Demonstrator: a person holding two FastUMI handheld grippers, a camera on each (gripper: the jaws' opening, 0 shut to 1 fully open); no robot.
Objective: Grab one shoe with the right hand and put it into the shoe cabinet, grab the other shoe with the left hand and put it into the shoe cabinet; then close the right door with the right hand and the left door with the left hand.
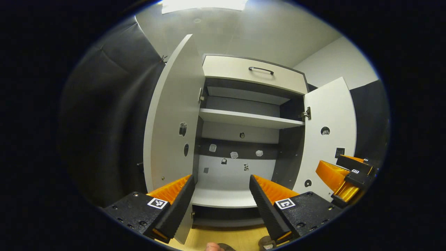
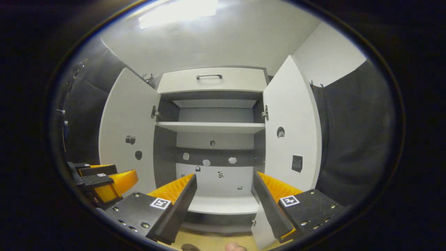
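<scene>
Shoe cabinet (image 2: 212,127) stands ahead, both doors swung wide, shelves bare. Left tongs (image 1: 221,195) and right tongs (image 2: 224,195) spread, holding nothing. A dark shoe edge (image 1: 266,242) peeks at the floor below. Judged light and pliable; grip at the heel collar. Its look is too cropped to tell.

left tool (image 1: 221,190) fingers spread, right tool (image 2: 224,188) likewise

A bright ceiling light (image 2: 177,12) glows above dark cloth walls (image 2: 352,139).
</scene>
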